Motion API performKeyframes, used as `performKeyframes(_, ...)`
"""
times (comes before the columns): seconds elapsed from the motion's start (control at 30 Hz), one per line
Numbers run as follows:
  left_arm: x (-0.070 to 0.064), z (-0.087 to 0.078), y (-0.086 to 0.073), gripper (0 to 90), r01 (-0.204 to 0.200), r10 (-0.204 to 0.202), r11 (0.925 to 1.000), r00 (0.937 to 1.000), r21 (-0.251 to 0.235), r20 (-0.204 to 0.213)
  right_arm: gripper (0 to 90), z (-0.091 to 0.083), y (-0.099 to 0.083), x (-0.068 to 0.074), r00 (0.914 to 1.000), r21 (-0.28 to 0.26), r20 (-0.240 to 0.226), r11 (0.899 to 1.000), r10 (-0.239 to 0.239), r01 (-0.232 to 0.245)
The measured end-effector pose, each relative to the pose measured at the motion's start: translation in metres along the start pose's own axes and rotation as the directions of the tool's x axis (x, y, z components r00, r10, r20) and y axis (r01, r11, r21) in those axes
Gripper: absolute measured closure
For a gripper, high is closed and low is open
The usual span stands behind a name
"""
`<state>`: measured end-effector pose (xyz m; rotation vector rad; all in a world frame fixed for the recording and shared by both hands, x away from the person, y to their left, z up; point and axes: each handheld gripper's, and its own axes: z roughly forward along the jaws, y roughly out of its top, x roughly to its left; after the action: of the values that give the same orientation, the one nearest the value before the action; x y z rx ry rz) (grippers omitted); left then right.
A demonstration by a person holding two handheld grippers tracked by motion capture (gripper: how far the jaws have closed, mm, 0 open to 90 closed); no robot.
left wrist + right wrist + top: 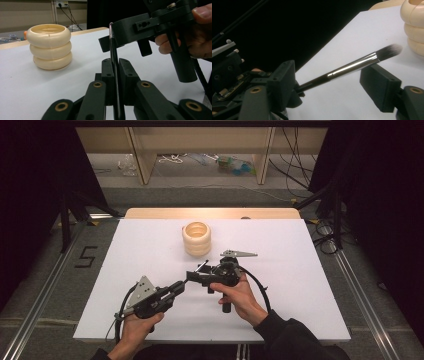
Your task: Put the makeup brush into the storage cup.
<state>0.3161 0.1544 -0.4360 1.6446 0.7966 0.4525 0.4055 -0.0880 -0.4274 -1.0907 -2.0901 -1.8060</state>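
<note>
A white bench [150,270] with a pale wooden strip along its far edge stands on grey floor, between metal rails. A "5" [86,256] is marked on the floor to the left, and black curtains hang on both sides. Past the bench, wooden shelf legs rise over a litter of cables and small bright bits that are too far off to name. The one container is a cream holder [196,239], shaped like three stacked rings, upright toward the far middle of the bench; from here I cannot tell whether anything is inside it. Nearer the person, the two tools meet above the bare white surface. The left gripper [180,287] has its jaws closed tight on the dark handle of a makeup brush [352,67], which sticks out toward the right gripper [198,272]. The silver ferrule and soft grey bristles of the brush pass through the gap between the right jaws, which stand wide apart without touching it. The bristle tip is in the air just short of the holder. Each gripper is held from below by a hand, with cables trailing back.
</note>
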Motion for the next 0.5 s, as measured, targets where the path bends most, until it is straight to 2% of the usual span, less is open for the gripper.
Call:
performKeyframes(0.2, -0.0018, 0.0004, 0.0002, 83.3, -0.001, 0.001, 1.0, 1.0, -0.004, 0.008, 36.4, -0.0001, -0.0005, -0.0002, 0.9995, 0.002, -0.012, 1.0, 0.028, -0.028)
performKeyframes(0.3, -0.0024, 0.0004, 0.0004, 83.3, 0.0, 0.0, 1.0, 1.0, -0.006, 0.01, 41.4, 0.0, -0.0007, -0.0003, 0.9995, -0.005, -0.018, 1.0, 0.026, -0.026)
performKeyframes(0.5, -0.0029, 0.0003, 0.0003, 83.2, 0.005, -0.005, 1.0, 0.9999, -0.006, 0.01, 45.7, -0.0002, -0.0011, -0.0002, 0.9985, -0.004, -0.031, 0.999, 0.045, -0.045)
